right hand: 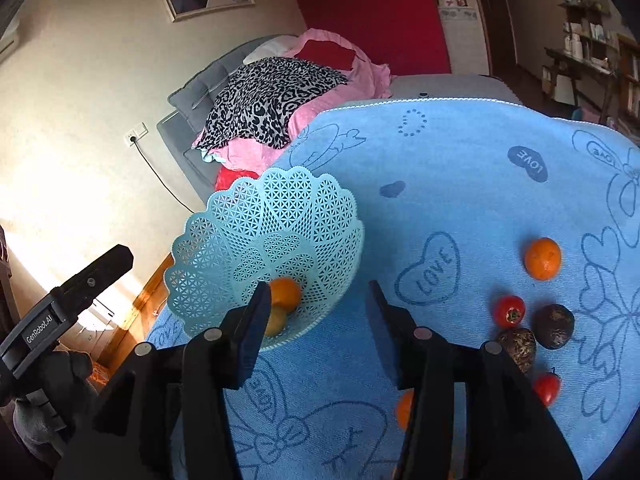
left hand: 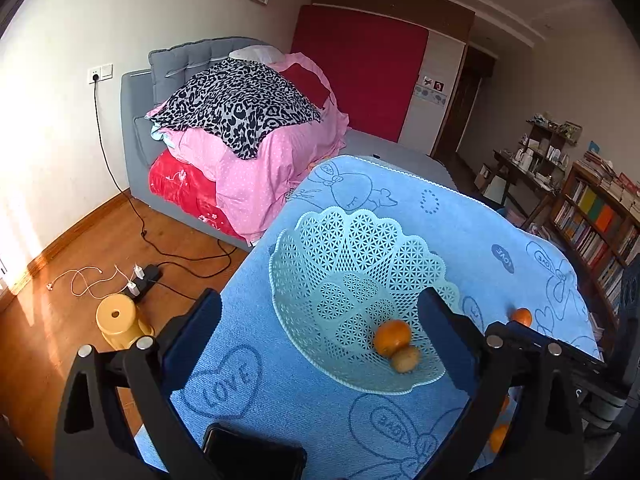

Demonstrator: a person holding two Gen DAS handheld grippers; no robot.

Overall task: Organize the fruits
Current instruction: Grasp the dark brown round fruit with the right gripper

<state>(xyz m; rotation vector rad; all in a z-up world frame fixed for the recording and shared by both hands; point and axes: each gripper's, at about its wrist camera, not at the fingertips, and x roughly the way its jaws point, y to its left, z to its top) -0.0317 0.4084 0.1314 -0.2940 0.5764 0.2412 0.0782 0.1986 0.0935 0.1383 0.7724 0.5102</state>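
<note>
Both tools (left hand: 320, 320) (right hand: 316, 316) gape, fingers toward basket (right hand: 224, 240).

2 fruits (left hand: 396, 344) in basket (left hand: 352, 248), rest right (right hand: 542, 258)

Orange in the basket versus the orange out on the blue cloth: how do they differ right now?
The orange in the basket lies inside the mint lattice basket, touching a smaller brownish-yellow fruit; the orange on the cloth rests on the blue cloth, apart from the other fruit. A finger of the right gripper partly hides the first; the second is in full view. Both are round, orange and unheld.
</note>
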